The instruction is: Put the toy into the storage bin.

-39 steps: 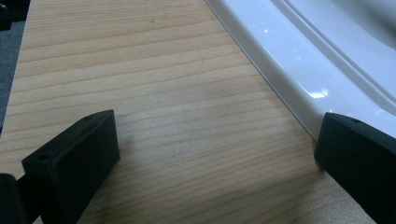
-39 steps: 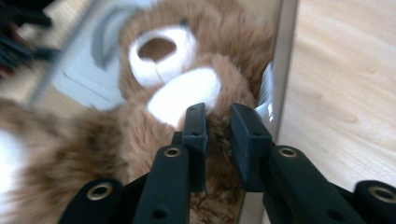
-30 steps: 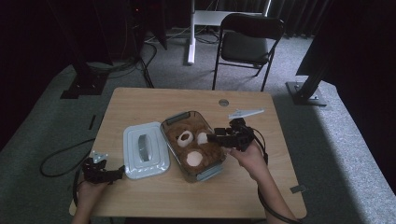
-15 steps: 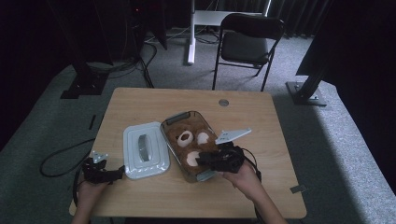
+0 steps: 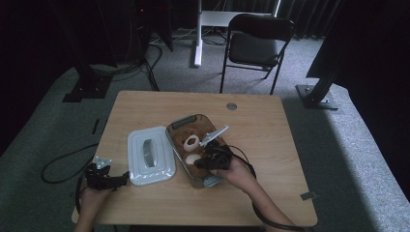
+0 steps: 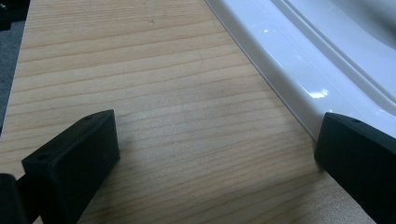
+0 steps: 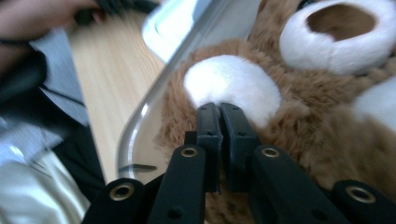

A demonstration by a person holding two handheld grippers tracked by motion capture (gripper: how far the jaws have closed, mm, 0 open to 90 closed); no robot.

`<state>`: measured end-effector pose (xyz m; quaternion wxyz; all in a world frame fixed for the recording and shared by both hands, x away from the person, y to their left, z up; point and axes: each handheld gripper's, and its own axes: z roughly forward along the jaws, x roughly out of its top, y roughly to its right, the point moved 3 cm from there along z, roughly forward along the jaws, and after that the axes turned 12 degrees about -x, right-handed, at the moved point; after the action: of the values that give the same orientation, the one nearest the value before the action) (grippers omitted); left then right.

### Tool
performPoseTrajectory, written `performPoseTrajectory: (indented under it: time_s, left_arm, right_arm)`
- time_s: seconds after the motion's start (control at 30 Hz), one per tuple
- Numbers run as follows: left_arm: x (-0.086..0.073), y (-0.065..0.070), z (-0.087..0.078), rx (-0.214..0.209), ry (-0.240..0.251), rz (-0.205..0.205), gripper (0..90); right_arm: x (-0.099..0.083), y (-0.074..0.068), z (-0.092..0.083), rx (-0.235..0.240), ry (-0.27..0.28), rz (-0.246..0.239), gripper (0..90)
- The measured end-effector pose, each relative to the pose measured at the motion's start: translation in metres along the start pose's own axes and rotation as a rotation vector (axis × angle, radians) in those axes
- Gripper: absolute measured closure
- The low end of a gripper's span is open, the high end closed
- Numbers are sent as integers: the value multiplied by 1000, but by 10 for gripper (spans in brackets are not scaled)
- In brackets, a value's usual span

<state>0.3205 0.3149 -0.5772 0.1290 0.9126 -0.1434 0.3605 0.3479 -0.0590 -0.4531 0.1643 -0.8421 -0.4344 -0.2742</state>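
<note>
Your right gripper (image 5: 205, 163) is down in the clear container (image 5: 175, 123) w/ the teddy bear (image 7: 299, 116), mid-counter, just right of the white lid (image 5: 149, 154). In the right gripper view the jaws have just been closing and now sit pressed together, tips right at the bear's white paw pad (image 7: 231, 88); can't tell if any fur is pinched between them, nothing else is in the gap. Bear is brown plush w/ white patches, lying inside the container, fur up against the clear wall (image 7: 140, 121) on the side facing you. Your left gripper (image 5: 104, 180) sits low at the near-left corner of the counter (image 5: 270, 125), just beside the lid's near edge. In the left gripper view its jaws stand wide apart w/ bare wood (image 6: 177, 116) between them; the right-hand jaw there is at the lid rim (image 6: 289, 70), contact vs just beside I can't tell. Lid lies flat, handle up, touching or nearly touching the container's left side. Black folding chair (image 5: 258, 41) stands on the carpet beyond the counter's far edge.
</note>
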Motion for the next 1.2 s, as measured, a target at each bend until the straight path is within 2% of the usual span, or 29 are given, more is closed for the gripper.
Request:
performPoseTrajectory:
  time_s: [0.1,0.13,0.17,0.27,0.33,0.4,0.47,0.5,0.6,0.67,0.73,0.77,0.8,0.83,0.9,1.0,1.07,1.1,1.13,1.2]
  left_arm:
    - [0,0,0,0,0,0,5]
    - [0,0,0,0,0,0,5]
    - [0,0,0,0,0,0,5]
    - [0,0,0,0,0,0,6]
    - [0,0,0,-2,1,1,5]
    - [0,0,0,-2,0,2,5]
    - [0,0,0,-3,0,2,5]
    - [0,0,0,-3,-1,2,5]
    - [0,0,0,-3,0,2,5]
    - [0,0,0,-3,0,0,5]
    - [0,0,0,-3,-2,1,5]
    - [0,0,0,-3,-3,1,5]
    - [0,0,0,-3,-3,1,6]
    - [0,0,0,-4,-3,1,6]
    - [0,0,0,-3,-2,2,6]
    - [0,0,0,-3,0,2,5]
    - [0,0,0,-3,0,2,5]
    - [0,0,0,-2,0,2,5]
    - [0,0,0,-3,0,1,6]
    - [0,0,0,-3,-1,2,5]
  right_arm:
    - [7,-4,9,-24,-90,-69,884]
    - [7,-4,9,-24,-90,-69,884]
    - [10,-4,13,-25,-115,-86,887]
    - [10,-11,32,-29,-235,-143,895]
    - [11,-14,32,-32,-238,-153,894]
    - [11,-14,31,-27,-223,-146,889]
    - [9,-10,29,-7,-196,-113,884]
    - [8,-7,25,25,-165,-79,880]
    - [8,-5,10,76,-101,-43,843]
    - [10,-4,-1,81,-58,-29,802]
    - [12,1,-14,63,-1,-7,767]
    - [13,4,-21,44,22,4,717]
    - [13,10,-29,4,53,25,674]
    - [13,13,-33,-11,69,37,671]
    - [11,25,-43,-38,103,71,564]
    - [8,38,-53,-73,135,122,474]
    - [5,47,-60,-100,164,156,464]
    - [3,52,-63,-141,172,169,466]
    - [2,54,-65,-155,175,174,478]
    - [-2,60,-69,-182,191,196,573]
